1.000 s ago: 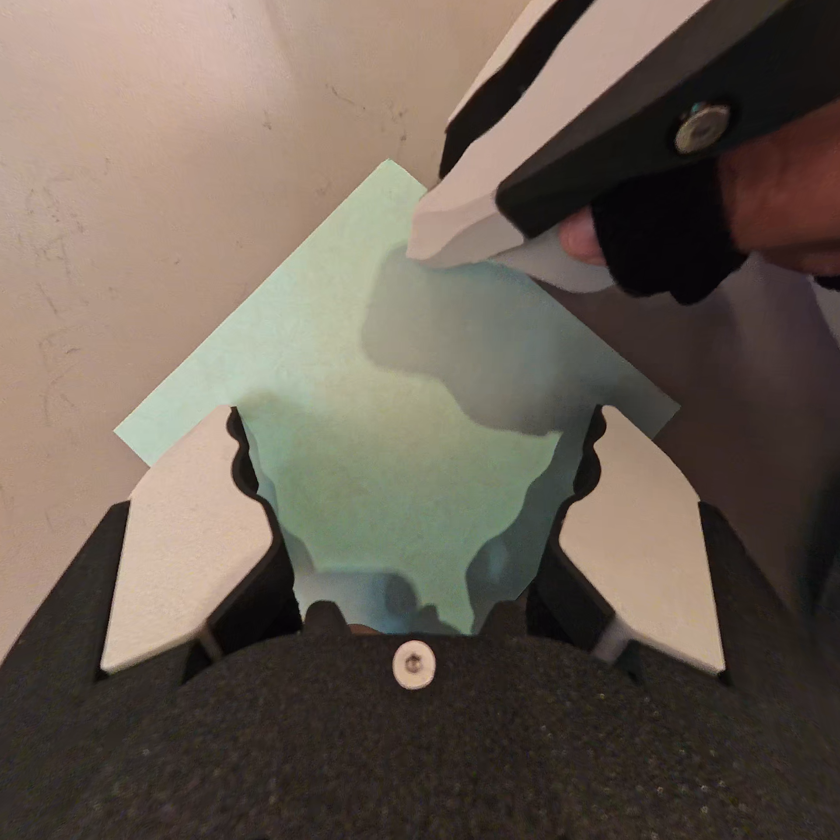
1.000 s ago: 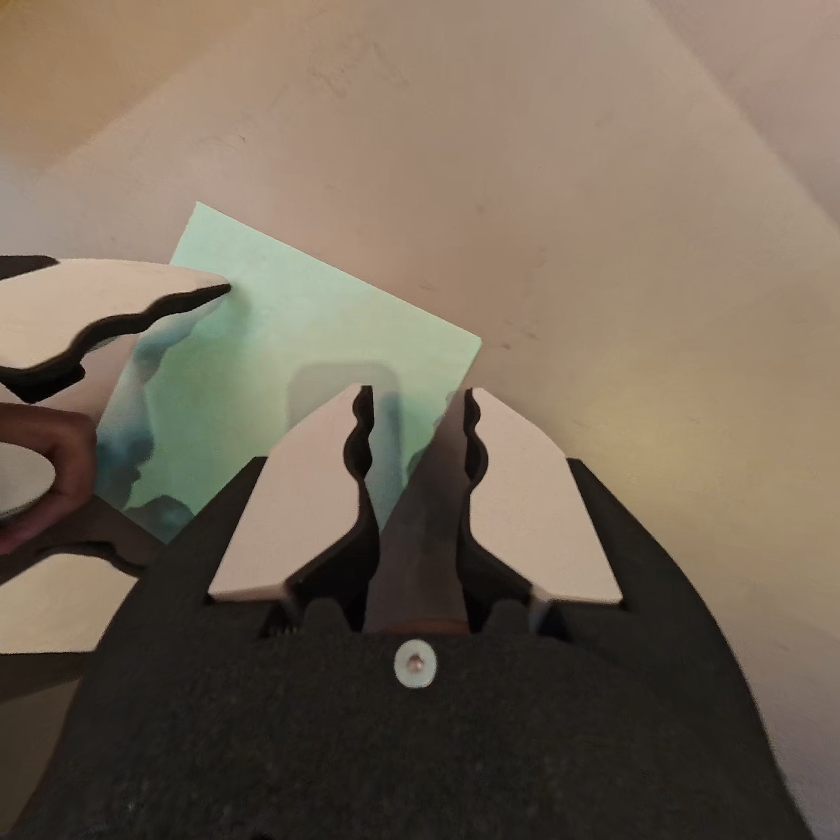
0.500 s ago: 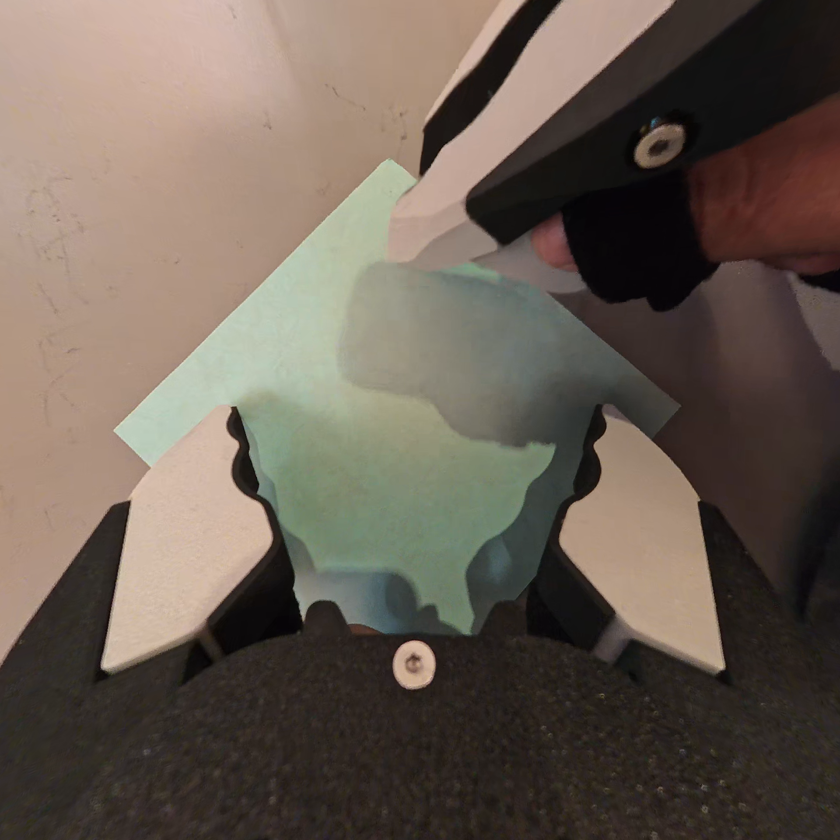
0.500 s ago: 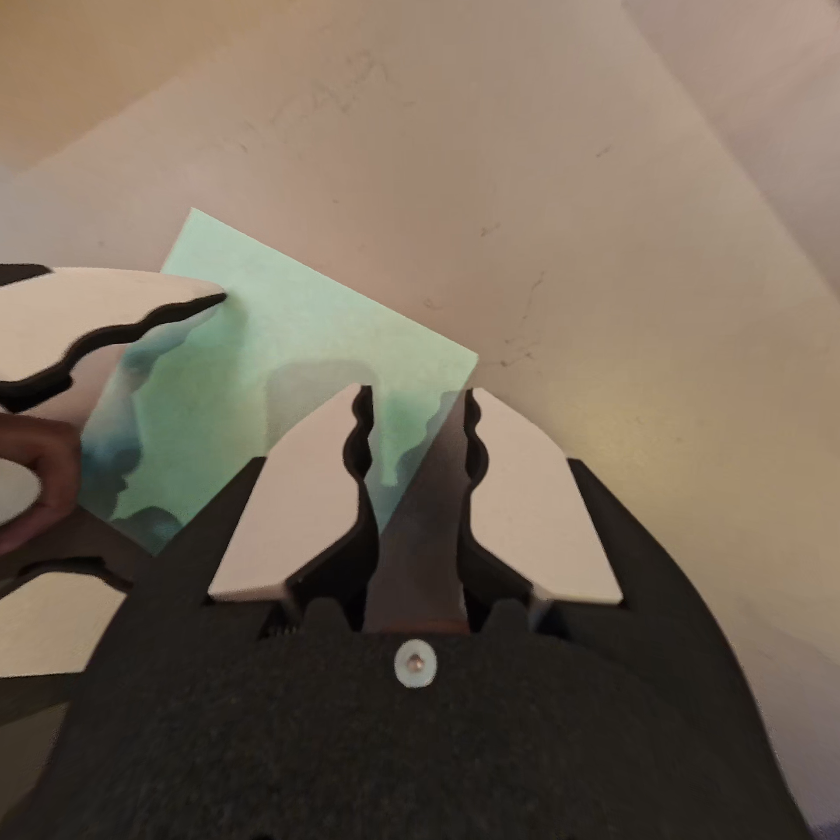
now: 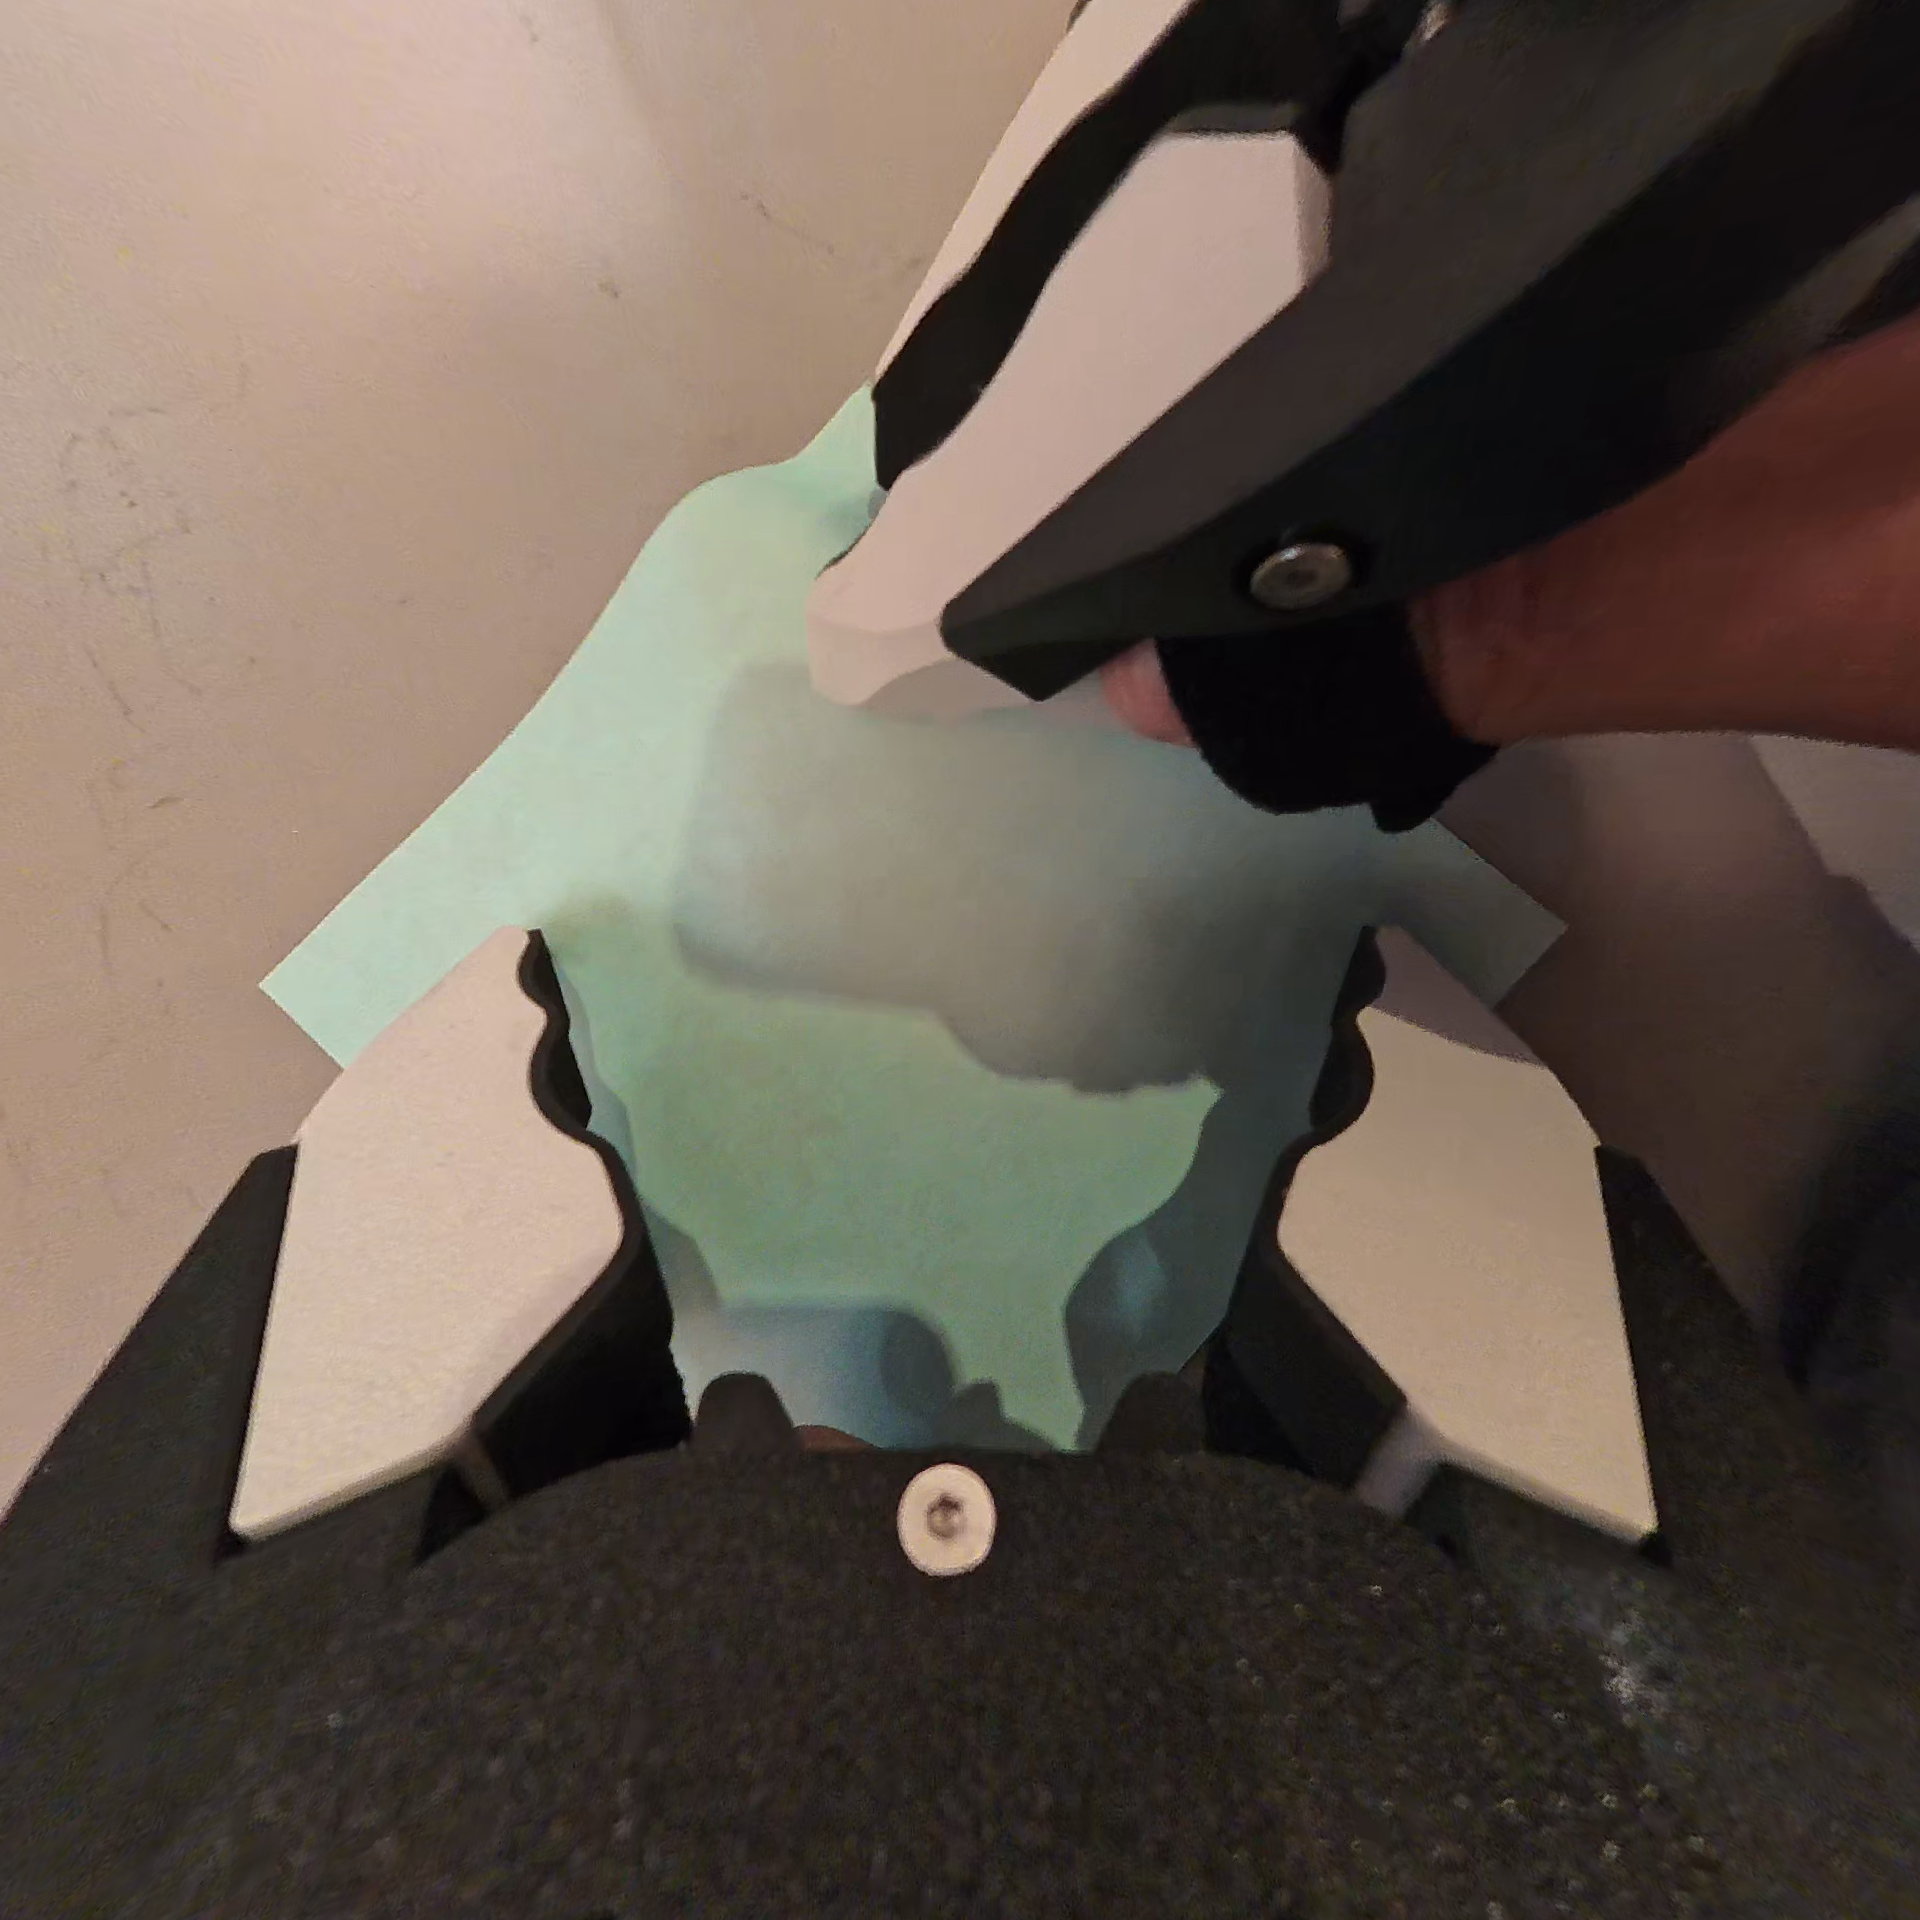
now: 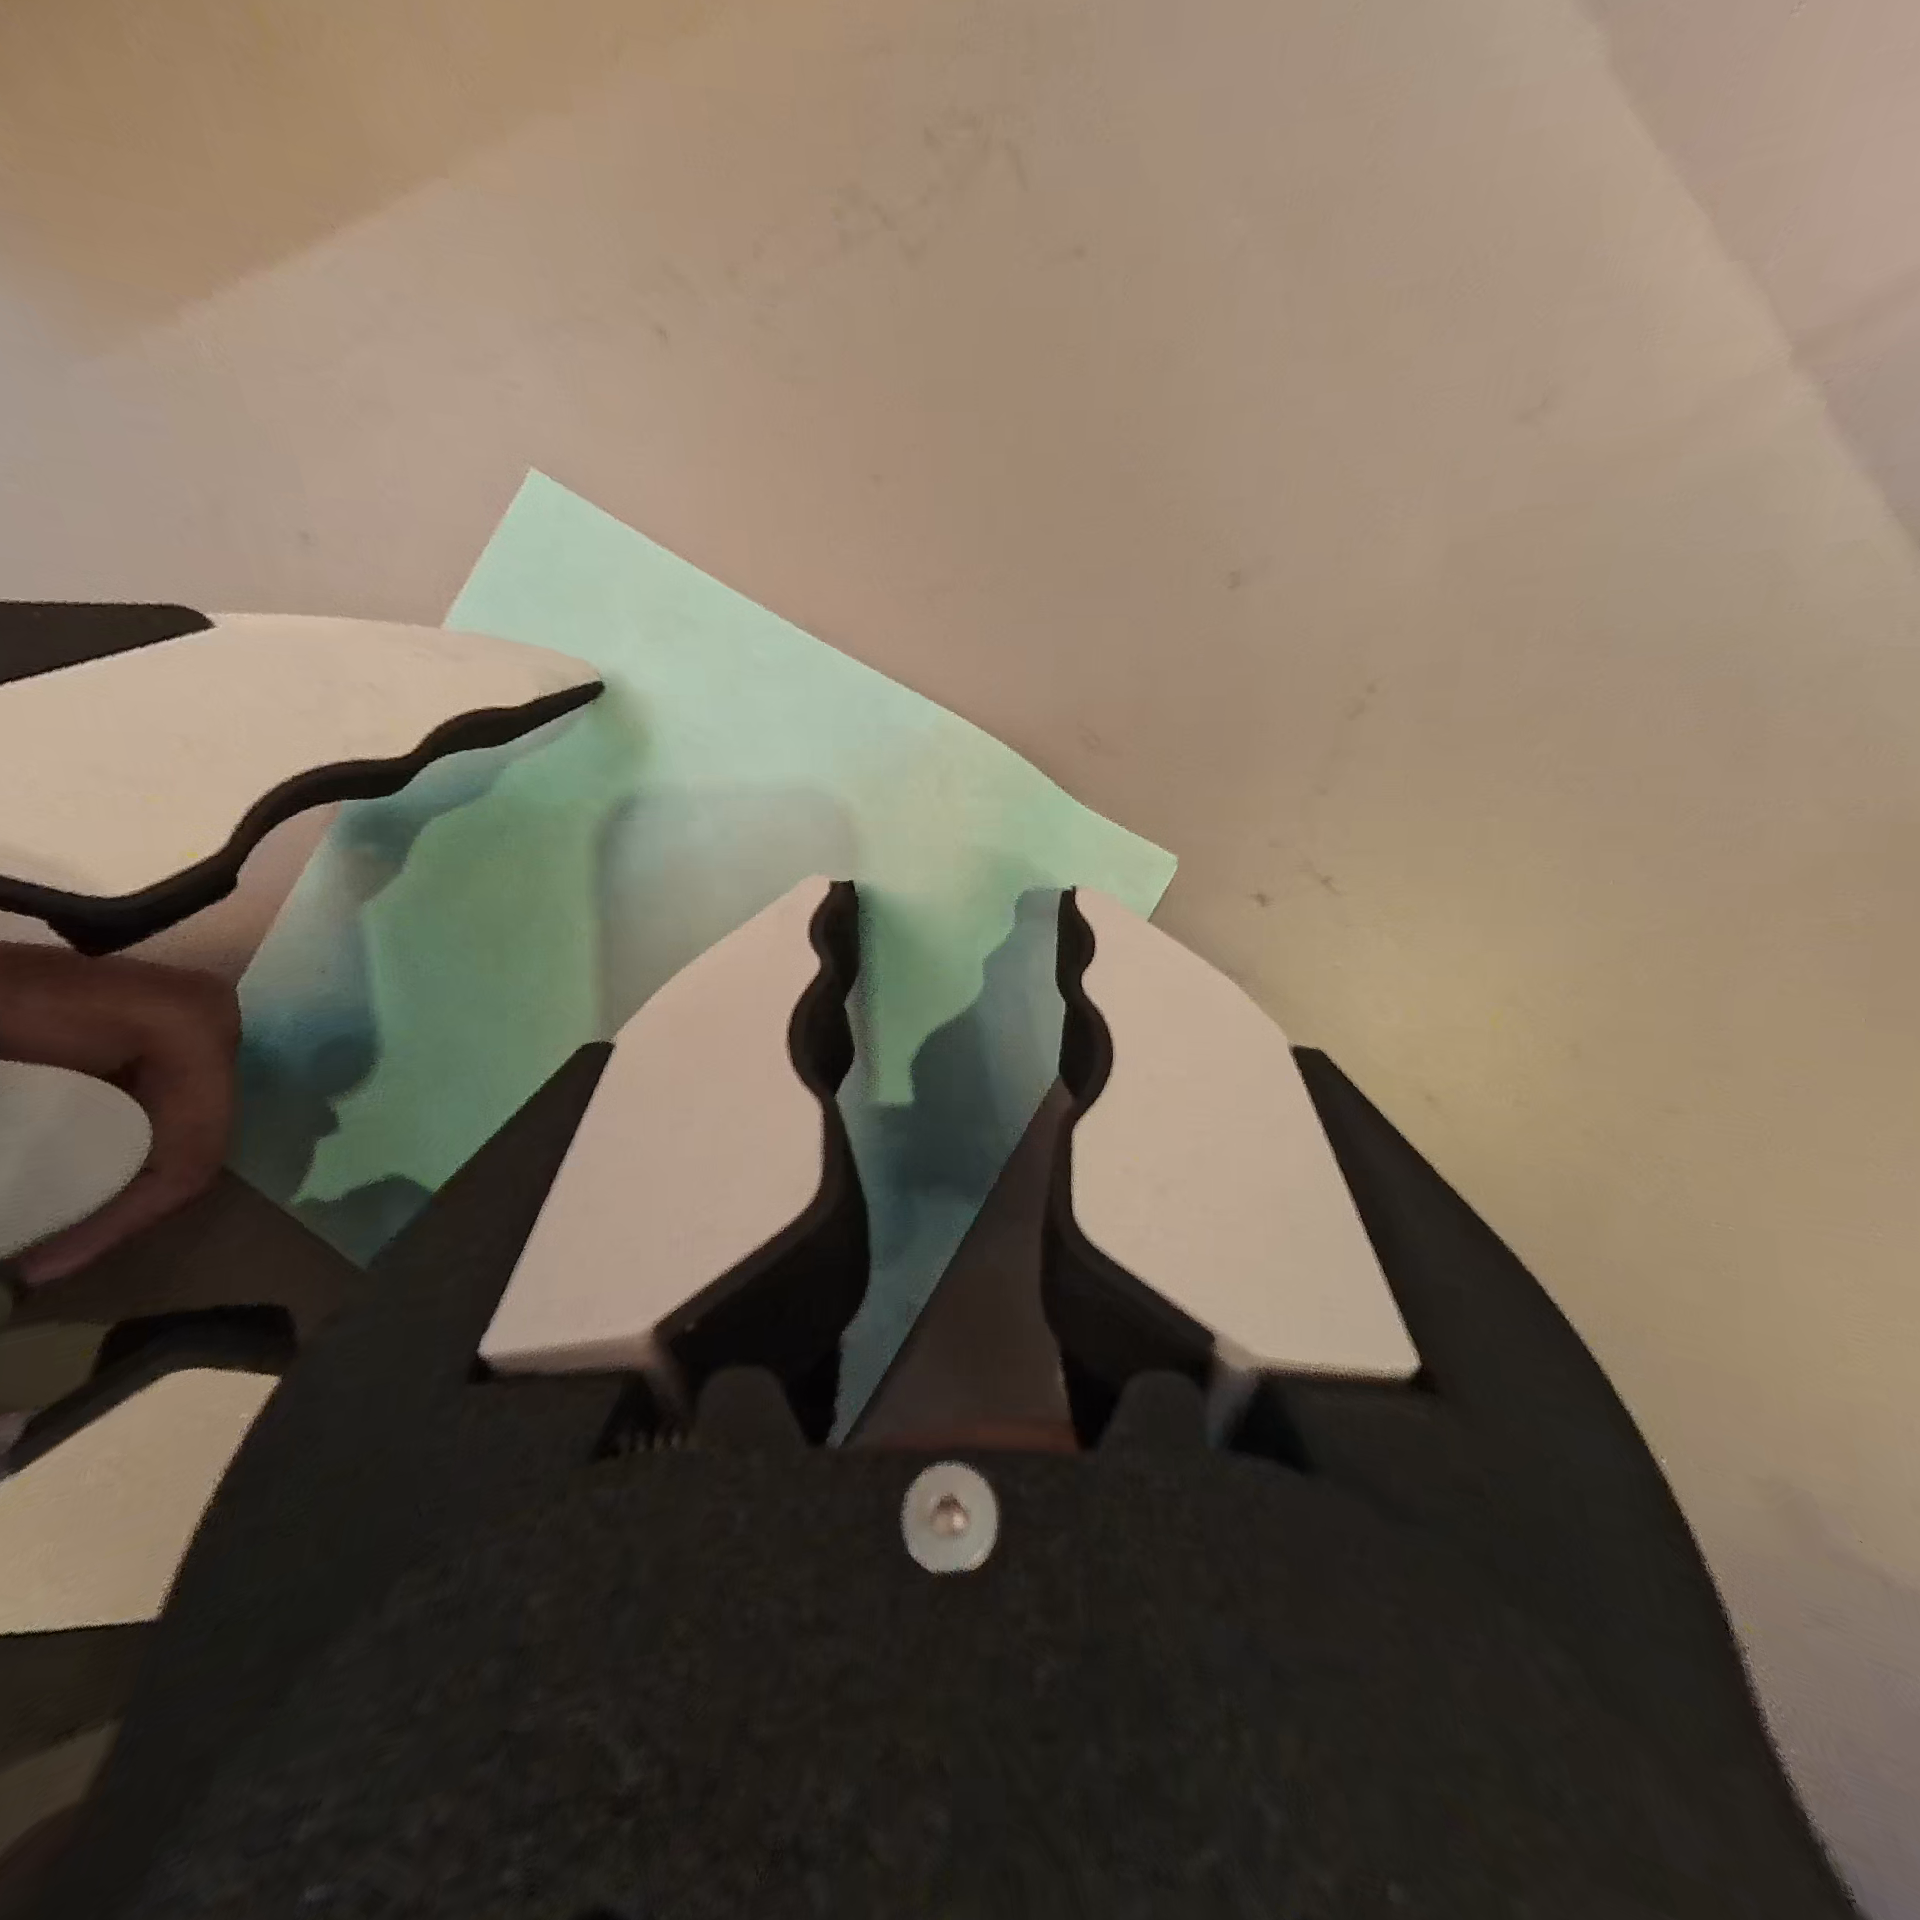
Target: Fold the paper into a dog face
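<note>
while spreading wide over the near half, the left gripper (image 5: 951, 997) is pinning nothing; the right gripper (image 6: 961, 914), jaws narrowly parted, is nudging the far corner of the mint-green paper (image 5: 894, 1174) lying on the beige table (image 5: 312, 416), likely starting a diagonal fold.

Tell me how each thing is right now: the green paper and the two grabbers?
green paper: unfolded, on the table; far corner looks lifted.
left gripper: open wide, fingers on either side above the paper.
right gripper: open with a narrow gap, over the paper's edge, gripping nothing that I can see.
table: beige, scuffed.
</note>
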The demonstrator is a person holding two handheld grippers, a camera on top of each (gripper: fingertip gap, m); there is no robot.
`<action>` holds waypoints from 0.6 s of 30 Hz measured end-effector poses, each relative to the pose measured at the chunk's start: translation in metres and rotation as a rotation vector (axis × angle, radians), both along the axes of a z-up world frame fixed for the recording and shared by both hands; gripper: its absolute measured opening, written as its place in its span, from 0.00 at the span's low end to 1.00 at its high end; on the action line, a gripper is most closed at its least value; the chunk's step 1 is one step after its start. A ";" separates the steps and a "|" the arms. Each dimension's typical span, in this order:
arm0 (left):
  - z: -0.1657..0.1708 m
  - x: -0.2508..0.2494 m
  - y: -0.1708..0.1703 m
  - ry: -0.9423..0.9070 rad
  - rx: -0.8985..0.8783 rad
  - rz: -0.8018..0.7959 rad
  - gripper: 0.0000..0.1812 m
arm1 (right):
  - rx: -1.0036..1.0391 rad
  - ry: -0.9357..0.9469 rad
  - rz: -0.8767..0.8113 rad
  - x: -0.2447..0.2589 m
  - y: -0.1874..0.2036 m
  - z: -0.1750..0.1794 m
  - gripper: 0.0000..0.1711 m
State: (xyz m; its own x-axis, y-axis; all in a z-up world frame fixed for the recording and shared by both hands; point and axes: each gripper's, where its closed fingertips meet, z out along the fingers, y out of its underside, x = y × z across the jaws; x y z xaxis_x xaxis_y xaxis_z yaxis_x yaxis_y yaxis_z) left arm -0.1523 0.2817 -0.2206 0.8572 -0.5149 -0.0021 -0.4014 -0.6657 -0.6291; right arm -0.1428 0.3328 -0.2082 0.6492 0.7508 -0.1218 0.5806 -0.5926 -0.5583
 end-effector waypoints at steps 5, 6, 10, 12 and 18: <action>0.000 0.000 0.000 0.000 0.000 0.000 0.75 | -0.029 0.054 0.022 -0.005 -0.004 0.001 0.22; 0.000 0.000 0.000 0.000 0.000 0.000 0.75 | -0.037 0.072 0.030 -0.008 -0.006 0.002 0.22; 0.000 0.000 0.000 0.000 0.000 0.000 0.75 | -0.082 0.177 0.067 -0.019 -0.009 0.005 0.20; 0.000 0.000 0.000 0.000 0.000 0.000 0.75 | -0.127 0.257 0.101 -0.027 -0.014 0.009 0.20; 0.000 0.000 0.000 0.000 0.000 -0.001 0.75 | -0.116 0.417 0.173 -0.041 -0.014 0.026 0.24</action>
State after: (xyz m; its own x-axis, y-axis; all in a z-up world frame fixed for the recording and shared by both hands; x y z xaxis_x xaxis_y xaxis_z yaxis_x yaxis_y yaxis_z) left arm -0.1524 0.2815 -0.2205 0.8565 -0.5161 -0.0019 -0.4021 -0.6649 -0.6294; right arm -0.1838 0.3189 -0.1824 0.3937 0.8098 -0.4351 0.4164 -0.5790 -0.7010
